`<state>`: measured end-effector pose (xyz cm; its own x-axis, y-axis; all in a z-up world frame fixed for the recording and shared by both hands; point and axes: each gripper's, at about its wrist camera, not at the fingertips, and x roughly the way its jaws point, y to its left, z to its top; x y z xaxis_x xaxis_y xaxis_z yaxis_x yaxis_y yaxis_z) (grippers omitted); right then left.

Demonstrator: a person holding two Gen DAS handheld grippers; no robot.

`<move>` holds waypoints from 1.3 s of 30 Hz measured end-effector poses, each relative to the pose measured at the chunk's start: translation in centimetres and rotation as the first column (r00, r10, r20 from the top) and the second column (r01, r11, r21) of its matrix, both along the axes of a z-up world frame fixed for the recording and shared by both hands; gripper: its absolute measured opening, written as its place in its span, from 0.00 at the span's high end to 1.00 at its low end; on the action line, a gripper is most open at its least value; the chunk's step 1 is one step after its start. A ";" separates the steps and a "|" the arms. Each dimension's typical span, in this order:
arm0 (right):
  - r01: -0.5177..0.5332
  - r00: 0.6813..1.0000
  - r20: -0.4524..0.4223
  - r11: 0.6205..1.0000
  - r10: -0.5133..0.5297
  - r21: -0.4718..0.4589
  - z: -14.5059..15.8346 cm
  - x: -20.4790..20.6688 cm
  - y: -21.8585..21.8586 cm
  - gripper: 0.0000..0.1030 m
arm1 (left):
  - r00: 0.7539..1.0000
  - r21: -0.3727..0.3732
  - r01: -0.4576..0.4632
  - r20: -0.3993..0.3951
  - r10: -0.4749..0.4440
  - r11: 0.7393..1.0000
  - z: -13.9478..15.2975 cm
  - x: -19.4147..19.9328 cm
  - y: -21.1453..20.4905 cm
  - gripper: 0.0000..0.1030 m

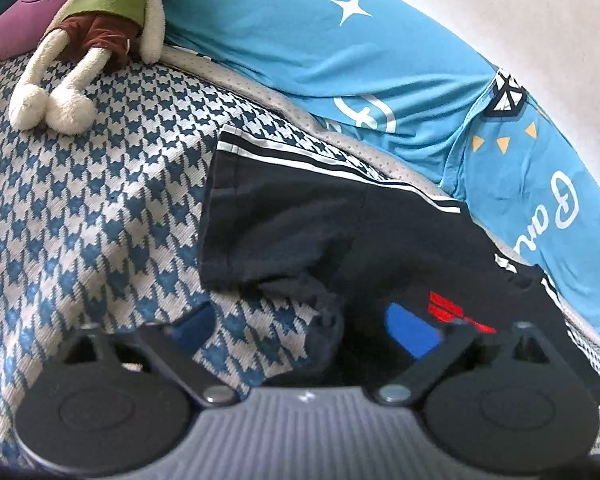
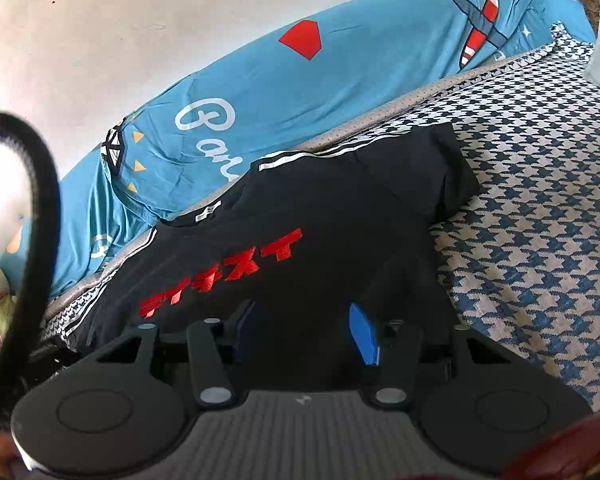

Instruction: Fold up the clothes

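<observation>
A black T-shirt (image 1: 340, 232) with white sleeve stripes and red lettering lies spread on the blue-and-white houndstooth bedcover (image 1: 80, 220). In the left wrist view its left sleeve points away from me. My left gripper (image 1: 300, 326) stands open low over the shirt's side edge, with a bunched fold of black cloth between the blue pads and neither pad pressing on it. In the right wrist view the T-shirt (image 2: 340, 208) fills the middle. My right gripper (image 2: 304, 332) is open just above the cloth below the red lettering, its pads apart.
A stuffed rabbit (image 1: 96, 40) in a green top and a purple cushion (image 1: 4, 32) lie at the far left. A blue printed quilt (image 2: 300, 92) runs along the white wall behind the shirt. A black cable (image 2: 40, 200) loops at the left. Bare bedcover (image 2: 540, 240) lies to the right.
</observation>
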<state>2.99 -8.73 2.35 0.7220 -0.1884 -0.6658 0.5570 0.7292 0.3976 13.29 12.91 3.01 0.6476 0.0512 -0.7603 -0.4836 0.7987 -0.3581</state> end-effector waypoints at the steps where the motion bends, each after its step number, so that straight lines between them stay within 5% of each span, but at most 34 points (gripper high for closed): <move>1: 0.001 1.000 0.000 1.000 -0.001 0.002 0.0 -0.1 0.0 0.50 | 1.000 -0.001 0.003 -0.001 -0.003 1.000 -0.2 0.2 -0.1 0.35; 5: -0.006 1.000 0.001 1.000 0.006 0.010 0.0 -0.1 -0.1 0.50 | 1.000 0.059 -0.005 -0.005 0.005 0.998 -0.7 0.1 -0.7 0.67; 12: -0.015 1.000 -0.007 1.000 0.015 0.019 -0.1 0.1 -0.2 0.50 | 1.000 0.207 0.014 -0.029 -0.008 0.978 -1.1 -0.2 -0.8 0.75; 18: -0.011 1.000 -0.023 1.000 0.012 0.017 -0.4 -0.6 -1.2 0.50 | 0.998 0.334 0.058 -0.057 -0.042 0.941 -1.6 0.4 -1.6 0.64; 20: -0.011 1.000 -0.027 1.000 0.011 0.013 -0.5 -1.0 -1.5 0.50 | 0.998 0.335 0.021 -0.063 0.000 0.942 -1.3 -0.3 -1.3 0.38; 22: -0.003 0.999 -0.032 1.000 0.003 0.007 -0.6 -1.6 -1.9 0.50 | 0.998 0.306 -0.032 -0.049 0.049 0.951 -1.0 -1.7 -0.3 0.29; 31: 0.021 0.998 -0.058 0.999 -0.019 0.046 -1.4 -5.5 -4.2 0.50 | 1.000 0.194 -0.014 -0.023 0.019 0.981 1.1 -7.3 0.4 0.19; 39: 0.032 0.995 -0.093 0.997 -0.026 0.063 -2.3 -8.5 -4.5 0.50 | 0.995 0.247 0.100 -0.034 -0.095 0.964 1.5 -10.9 -3.6 0.17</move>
<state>-5.56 -13.22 0.06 0.6521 -0.1628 -0.7404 0.6138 0.6866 0.3896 2.36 9.35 4.53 0.6425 0.1772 -0.7456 -0.4042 0.9049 -0.1332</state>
